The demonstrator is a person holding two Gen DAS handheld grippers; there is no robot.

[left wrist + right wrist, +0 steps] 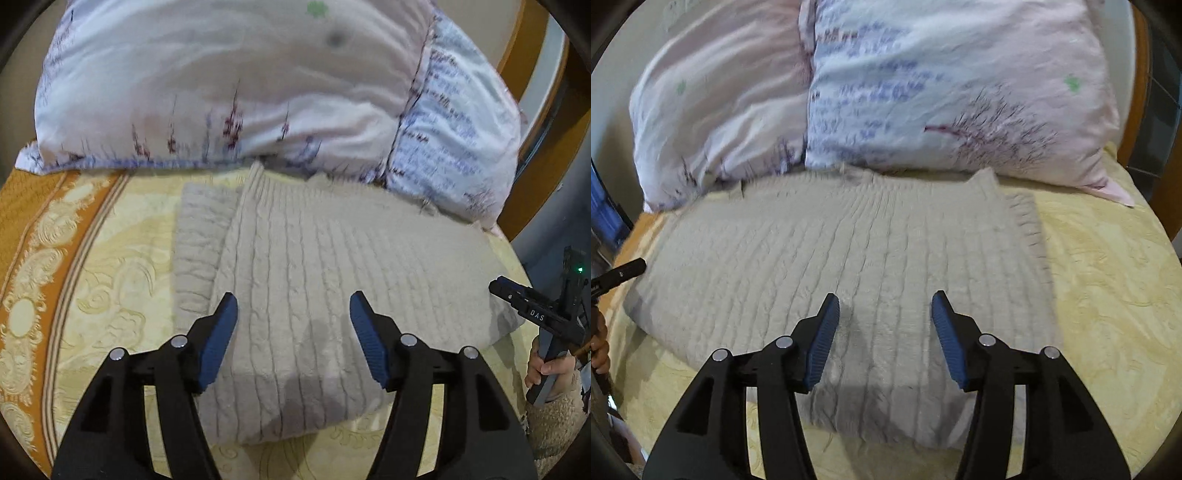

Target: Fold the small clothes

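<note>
A beige cable-knit sweater (317, 266) lies flat and partly folded on the bed, a sleeve layer showing at its left side. It also fills the middle of the right wrist view (827, 266). My left gripper (293, 302) is open and empty, hovering over the sweater's near part. My right gripper (884, 301) is open and empty, over the sweater's near edge. The right gripper's body (543, 314) shows at the right edge of the left wrist view, held by a hand.
Two floral pillows (229, 81) (945, 88) lie against the sweater's far edge. The yellow patterned bedspread (107, 273) (1108, 280) has an orange border at the left. A wooden headboard (532, 44) stands at the far right.
</note>
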